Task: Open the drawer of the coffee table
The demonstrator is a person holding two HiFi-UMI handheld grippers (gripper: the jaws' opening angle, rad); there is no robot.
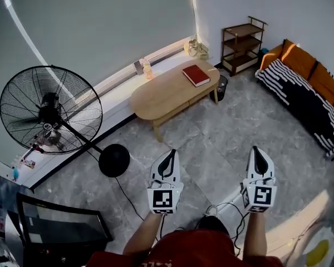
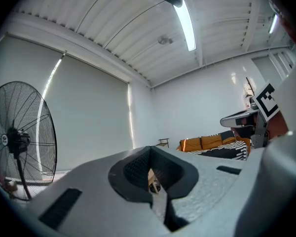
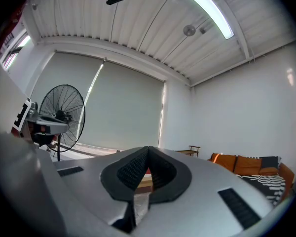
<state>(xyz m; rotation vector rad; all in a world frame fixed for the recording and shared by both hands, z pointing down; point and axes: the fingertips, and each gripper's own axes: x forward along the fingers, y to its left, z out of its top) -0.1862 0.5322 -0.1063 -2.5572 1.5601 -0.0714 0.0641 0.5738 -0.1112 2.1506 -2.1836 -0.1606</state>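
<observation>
Coffee table (image 1: 161, 96) with red book (image 1: 196, 75), fan (image 1: 50, 110) nearby; left tongs (image 1: 169, 153), right tongs (image 1: 258, 150) both closed, empty.

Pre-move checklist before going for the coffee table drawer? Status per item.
1. Coffee table in sight: ok, ahead in the head view, with a red book on top.
2. Drawer front or handle located: cannot tell from this distance.
3. Table within reach: not ok, open floor separates it from both grippers.
4. Left gripper empty: ok, jaws together with nothing between them.
5. Right gripper empty: ok, jaws together with nothing between them.
6. Jaws ready to take a handle: not ok, both are shut.
7. Walkway: ok, the fan base sits left of the straight line.
</observation>
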